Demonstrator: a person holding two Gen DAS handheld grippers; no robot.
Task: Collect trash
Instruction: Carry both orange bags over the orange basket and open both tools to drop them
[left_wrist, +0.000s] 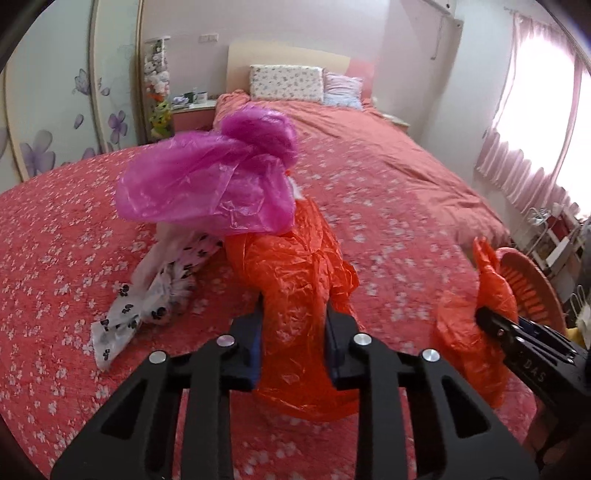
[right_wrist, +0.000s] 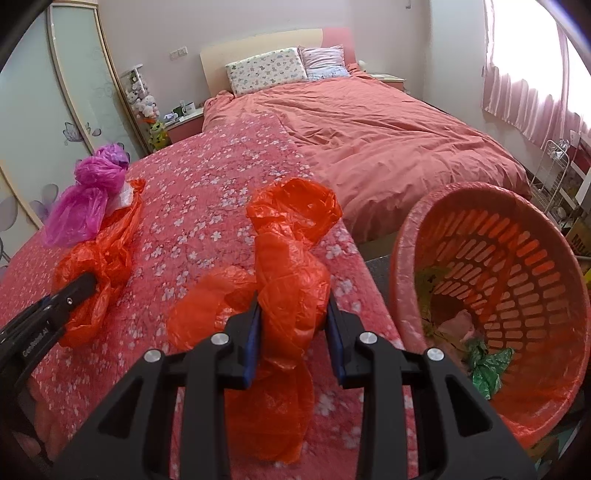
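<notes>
Two orange plastic bags are held over the floral bedspread. In the left wrist view my left gripper (left_wrist: 293, 306) is shut on one orange bag (left_wrist: 295, 258), whose far end runs under a magenta bag (left_wrist: 207, 177); the right wrist view shows that left gripper (right_wrist: 83, 290) pinching the same bag (right_wrist: 99, 258). My right gripper (right_wrist: 293, 301) is shut on the second orange bag (right_wrist: 291, 229), just left of the orange laundry-style basket (right_wrist: 402, 258). A white bag with black paw prints (left_wrist: 147, 295) lies beside the magenta one.
The basket, tilted toward me at the bed's right edge, holds a crumpled green bag (right_wrist: 487, 365) and other scraps. A plain pink duvet (right_wrist: 388, 129) and pillows (right_wrist: 266, 70) cover the far bed. A wardrobe (left_wrist: 55, 110) stands left, a wire rack (right_wrist: 554, 173) right.
</notes>
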